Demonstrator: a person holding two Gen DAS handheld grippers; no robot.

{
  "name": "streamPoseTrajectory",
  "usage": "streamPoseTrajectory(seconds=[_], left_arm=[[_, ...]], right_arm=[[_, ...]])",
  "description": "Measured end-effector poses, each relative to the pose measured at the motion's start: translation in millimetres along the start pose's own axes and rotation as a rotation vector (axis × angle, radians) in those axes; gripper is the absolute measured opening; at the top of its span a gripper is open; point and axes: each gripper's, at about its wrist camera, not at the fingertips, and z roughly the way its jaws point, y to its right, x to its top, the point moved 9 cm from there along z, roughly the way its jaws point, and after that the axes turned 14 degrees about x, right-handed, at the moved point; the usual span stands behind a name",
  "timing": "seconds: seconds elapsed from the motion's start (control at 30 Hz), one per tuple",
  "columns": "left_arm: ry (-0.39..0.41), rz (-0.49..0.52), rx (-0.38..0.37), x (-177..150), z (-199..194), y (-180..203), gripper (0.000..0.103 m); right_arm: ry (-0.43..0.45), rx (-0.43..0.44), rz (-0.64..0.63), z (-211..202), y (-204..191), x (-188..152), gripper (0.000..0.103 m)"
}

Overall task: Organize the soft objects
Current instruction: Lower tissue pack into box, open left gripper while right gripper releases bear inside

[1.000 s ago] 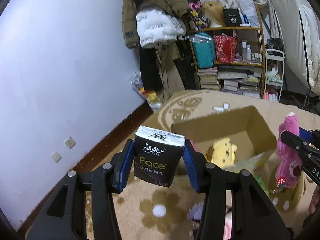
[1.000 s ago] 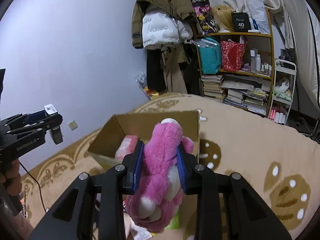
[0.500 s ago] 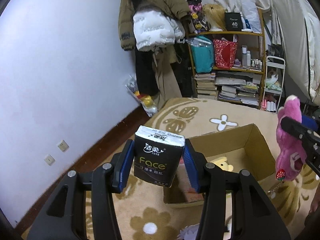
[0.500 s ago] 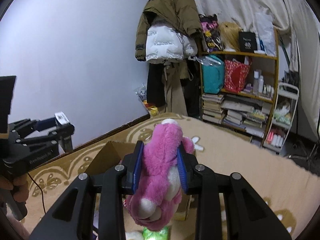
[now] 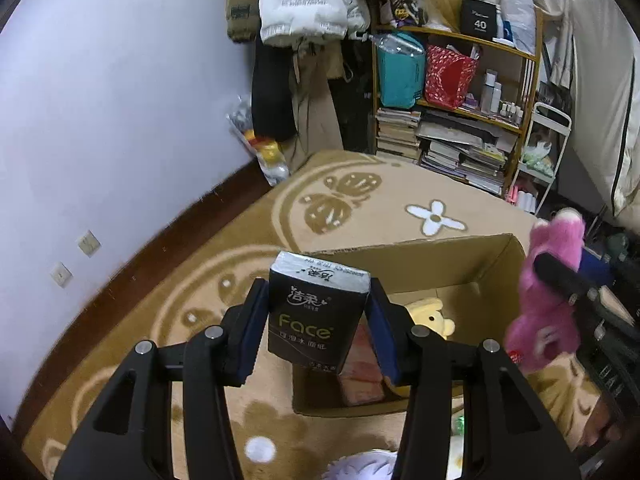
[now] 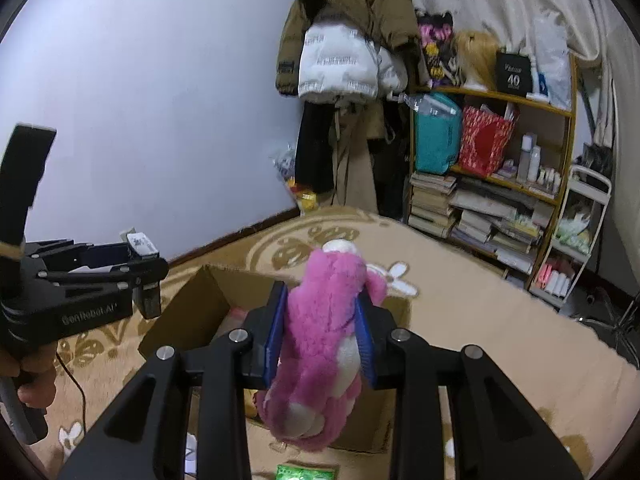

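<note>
My left gripper [image 5: 318, 330] is shut on a black "Face" tissue pack [image 5: 316, 312] and holds it above the near left side of an open cardboard box [image 5: 460, 264]. A yellow plush [image 5: 434, 318] and a pink soft item [image 5: 360, 376] lie inside the box. My right gripper [image 6: 320, 336] is shut on a pink plush bear [image 6: 324, 344], held above the box [image 6: 192, 308]. The bear also shows at the right in the left wrist view [image 5: 548, 300]. The left gripper shows at the left in the right wrist view [image 6: 144, 276].
The box stands on a beige patterned carpet [image 5: 360, 200]. A wooden shelf [image 5: 480, 100] with books and bags and a coat rack [image 5: 304, 20] stand at the back wall. A green packet [image 6: 304, 472] lies on the carpet near the box.
Both grippers have risen and moved over the box with their loads. The pink bear now hangs over the box's right side, and the tissue pack is over its near left edge.
</note>
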Motion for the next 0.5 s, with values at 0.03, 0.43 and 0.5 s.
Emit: streamPoseTrajectory(seconds=[0.03, 0.43, 0.5], left_arm=[[-0.008, -0.002, 0.002, 0, 3, 1, 0.047], [-0.075, 0.007, -0.013, -14, 18, 14, 0.055], [-0.07, 0.011, 0.002, -16, 17, 13, 0.056]], right_arm=[[-0.01, 0.003, 0.005, 3, 0, -2, 0.034], [-0.069, 0.035, 0.089, 21, 1, -20, 0.052], [-0.082, 0.036, 0.097, 23, 2, -21, 0.065]])
